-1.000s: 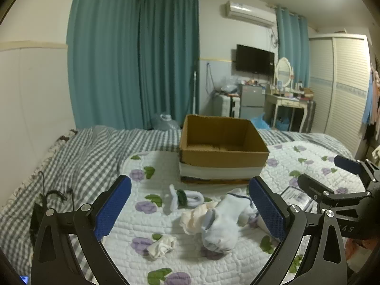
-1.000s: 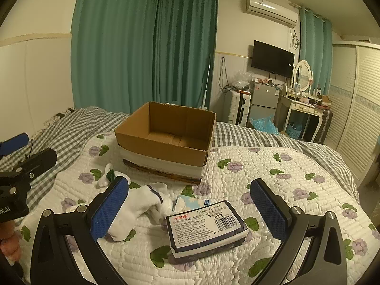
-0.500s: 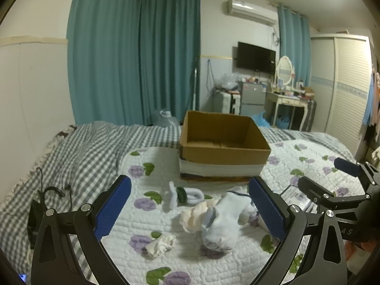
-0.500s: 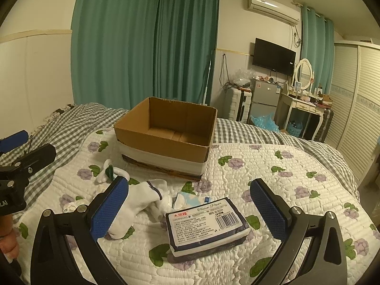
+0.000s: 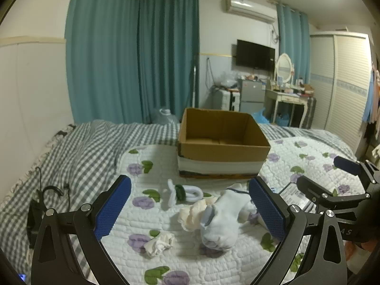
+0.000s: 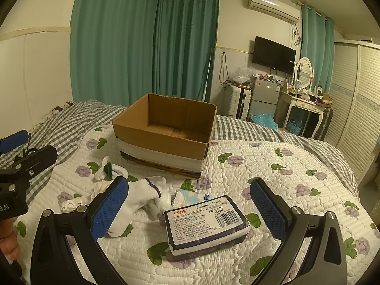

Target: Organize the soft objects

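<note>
An open empty cardboard box (image 5: 223, 147) (image 6: 166, 133) stands on the quilted bed. In front of it lie a white sock (image 5: 220, 220) (image 6: 140, 201), a cream cloth (image 5: 192, 213), a small rolled cream sock (image 5: 159, 243), and a white-and-green sock bundle (image 5: 182, 192) (image 6: 109, 169). A dark tissue paper pack (image 6: 204, 223) lies near the front. My left gripper (image 5: 190, 209) is open above the socks. My right gripper (image 6: 190, 209) is open above the tissue pack; it also shows at the right of the left wrist view (image 5: 327, 178).
The floral quilt (image 6: 285, 178) lies over a grey checked blanket (image 5: 78, 154). A black cable (image 5: 49, 190) lies at the bed's left. Teal curtains, a small fridge (image 6: 263, 95), a dressing table (image 6: 304, 106) and a wardrobe stand behind the bed.
Both grippers have tilted slightly, so the box and the socks sit a little lower in view. Nothing on the bed has moved; both stay open.
</note>
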A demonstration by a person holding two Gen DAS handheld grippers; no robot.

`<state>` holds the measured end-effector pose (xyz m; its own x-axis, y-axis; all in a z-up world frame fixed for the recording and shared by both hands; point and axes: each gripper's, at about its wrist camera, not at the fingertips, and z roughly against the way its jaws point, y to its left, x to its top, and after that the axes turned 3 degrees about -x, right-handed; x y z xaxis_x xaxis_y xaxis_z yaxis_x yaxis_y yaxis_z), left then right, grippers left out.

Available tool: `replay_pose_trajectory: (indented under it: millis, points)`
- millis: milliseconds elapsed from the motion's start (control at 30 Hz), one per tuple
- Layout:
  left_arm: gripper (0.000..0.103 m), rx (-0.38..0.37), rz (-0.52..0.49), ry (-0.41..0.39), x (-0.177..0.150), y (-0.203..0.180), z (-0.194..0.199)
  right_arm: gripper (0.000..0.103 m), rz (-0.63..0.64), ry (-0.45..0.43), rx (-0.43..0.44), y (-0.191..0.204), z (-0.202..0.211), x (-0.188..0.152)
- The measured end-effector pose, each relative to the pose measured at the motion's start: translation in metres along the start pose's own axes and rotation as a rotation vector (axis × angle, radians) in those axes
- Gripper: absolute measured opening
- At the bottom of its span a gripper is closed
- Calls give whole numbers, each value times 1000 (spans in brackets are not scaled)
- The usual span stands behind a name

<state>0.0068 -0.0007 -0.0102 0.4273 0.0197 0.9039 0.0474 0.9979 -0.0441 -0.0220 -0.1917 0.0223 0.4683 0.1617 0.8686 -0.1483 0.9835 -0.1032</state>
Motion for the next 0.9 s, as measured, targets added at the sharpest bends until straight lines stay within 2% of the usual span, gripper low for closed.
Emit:
replay_pose_trajectory:
  millis: [900]
  points:
    - [101, -1, 2, 2, -1, 0, -1, 103, 3, 1, -1, 1, 0, -1]
